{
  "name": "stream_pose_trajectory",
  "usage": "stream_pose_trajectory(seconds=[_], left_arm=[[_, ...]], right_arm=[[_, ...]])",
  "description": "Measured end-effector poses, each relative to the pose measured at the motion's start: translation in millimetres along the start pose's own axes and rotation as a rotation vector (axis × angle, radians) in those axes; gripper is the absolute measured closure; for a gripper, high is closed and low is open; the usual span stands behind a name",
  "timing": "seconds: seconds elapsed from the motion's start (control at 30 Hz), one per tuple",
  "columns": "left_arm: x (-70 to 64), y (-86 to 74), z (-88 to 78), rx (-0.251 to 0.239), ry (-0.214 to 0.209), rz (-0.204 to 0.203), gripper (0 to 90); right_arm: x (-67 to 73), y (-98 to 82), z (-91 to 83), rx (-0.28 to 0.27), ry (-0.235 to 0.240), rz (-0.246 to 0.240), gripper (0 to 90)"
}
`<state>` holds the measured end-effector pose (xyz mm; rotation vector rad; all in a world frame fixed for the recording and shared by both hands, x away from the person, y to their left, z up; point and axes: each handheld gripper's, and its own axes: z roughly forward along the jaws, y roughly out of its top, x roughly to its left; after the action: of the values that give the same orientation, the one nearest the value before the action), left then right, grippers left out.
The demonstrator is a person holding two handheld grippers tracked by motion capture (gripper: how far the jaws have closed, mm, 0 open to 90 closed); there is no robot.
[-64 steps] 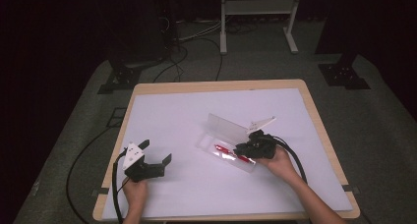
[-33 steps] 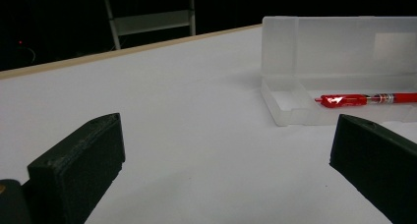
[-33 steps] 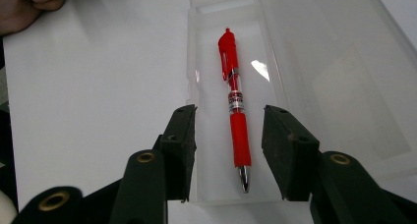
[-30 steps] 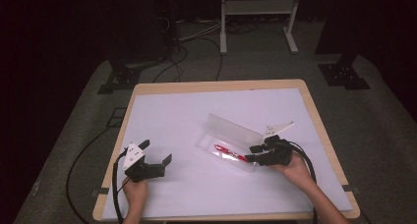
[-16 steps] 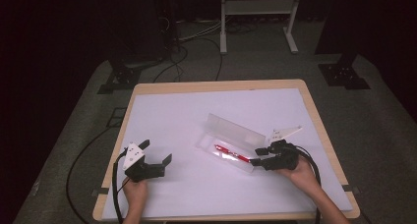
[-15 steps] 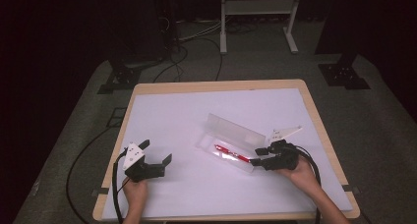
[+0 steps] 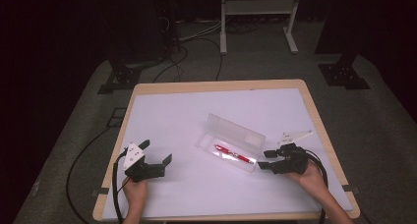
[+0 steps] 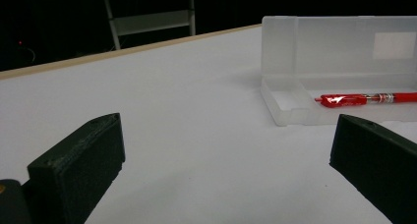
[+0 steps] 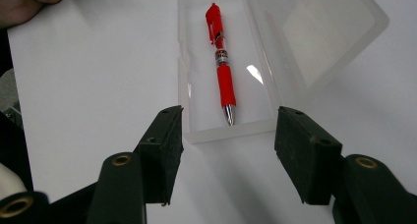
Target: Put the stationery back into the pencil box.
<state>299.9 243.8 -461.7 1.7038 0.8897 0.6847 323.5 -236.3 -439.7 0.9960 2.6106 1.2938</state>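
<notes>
Right of centre on the table (image 7: 162,111), I am keeping my right claw (image 7: 266,160) released, jaws just widening, clear of the open case (image 9: 231,62) since the red pen (image 9: 220,62) is lying inside.

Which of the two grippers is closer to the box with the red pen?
The right gripper, just off the clear box's end; the left gripper sits farther off.

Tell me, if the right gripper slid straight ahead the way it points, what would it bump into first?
Most likely the near end wall of the open clear case, just ahead of the right gripper; the red pen lies just behind it.
</notes>
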Motion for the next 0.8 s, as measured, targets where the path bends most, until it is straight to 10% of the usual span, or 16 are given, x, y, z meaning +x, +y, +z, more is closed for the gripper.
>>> stream_pose_trajectory(seconds=[0.8], left_arm=[[-0.2, 0.1, 0.1, 0.002, 0.001, 0.002, 0.0]], right_arm=[[-7.6, -16.2, -15.4, 0.003, -0.033, 0.022, 41.1]])
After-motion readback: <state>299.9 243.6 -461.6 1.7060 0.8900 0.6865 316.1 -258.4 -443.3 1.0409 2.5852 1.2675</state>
